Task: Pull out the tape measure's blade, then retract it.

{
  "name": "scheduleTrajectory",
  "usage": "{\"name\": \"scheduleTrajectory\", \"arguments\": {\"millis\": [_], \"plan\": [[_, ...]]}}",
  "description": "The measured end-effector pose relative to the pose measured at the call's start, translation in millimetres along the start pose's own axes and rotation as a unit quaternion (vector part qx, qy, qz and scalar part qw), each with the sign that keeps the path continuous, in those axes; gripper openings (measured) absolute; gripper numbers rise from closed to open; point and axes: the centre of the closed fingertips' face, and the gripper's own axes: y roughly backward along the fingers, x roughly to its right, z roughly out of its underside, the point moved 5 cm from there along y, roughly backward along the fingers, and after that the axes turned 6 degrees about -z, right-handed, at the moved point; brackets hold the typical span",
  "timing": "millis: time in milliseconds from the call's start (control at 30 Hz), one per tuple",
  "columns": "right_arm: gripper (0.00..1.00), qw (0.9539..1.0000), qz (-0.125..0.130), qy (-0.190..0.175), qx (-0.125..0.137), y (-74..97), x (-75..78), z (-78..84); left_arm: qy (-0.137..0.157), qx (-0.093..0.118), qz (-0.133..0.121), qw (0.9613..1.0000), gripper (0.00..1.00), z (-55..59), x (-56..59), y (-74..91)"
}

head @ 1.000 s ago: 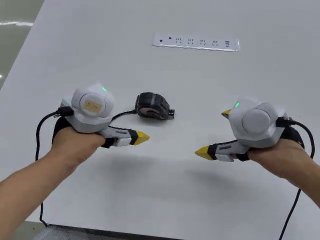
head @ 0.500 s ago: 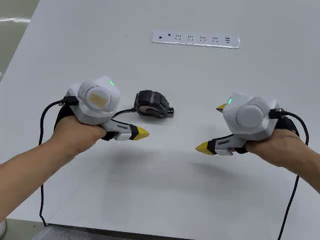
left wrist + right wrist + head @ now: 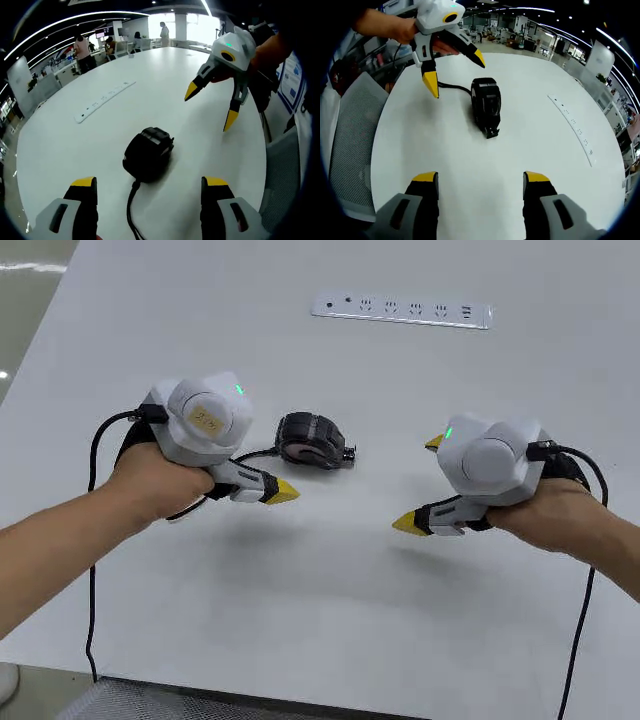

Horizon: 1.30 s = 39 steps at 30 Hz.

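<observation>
A broad, smooth white table [image 3: 330, 580] carries a rounded black plastic tape measure [image 3: 312, 440] lying near its middle. A long flat white power strip [image 3: 402, 311] lies well apart, at one o'clock from it.

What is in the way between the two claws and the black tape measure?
Nothing visible blocks either one. The black round tape measure lies on bare white table, in front of the open left claw and the open right claw. A thin black cord runs from it toward the left claw.
</observation>
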Motion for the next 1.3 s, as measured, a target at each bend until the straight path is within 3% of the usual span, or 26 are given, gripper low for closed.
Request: {"name": "scheduleTrajectory", "arguments": {"millis": [567,667,1300], "plan": [[0.66,0.9994,-0.011,0.034,-0.003,-14.8,15.0,-10.5,-0.046,-0.001,0.038,0.9982,0.78,-8.0,-6.3,-12.4],[0.65,0.9985,-0.015,0.053,-0.004,-19.1,22.9,-16.2,-0.065,-0.002,0.052,0.9965,0.78,-13.3,-5.7,-18.0],[0.57,0.9942,-0.036,0.101,-0.004,-36.9,28.7,-31.7,-0.128,-0.001,0.094,0.9874,0.73,-22.1,-4.6,-30.9]]}}
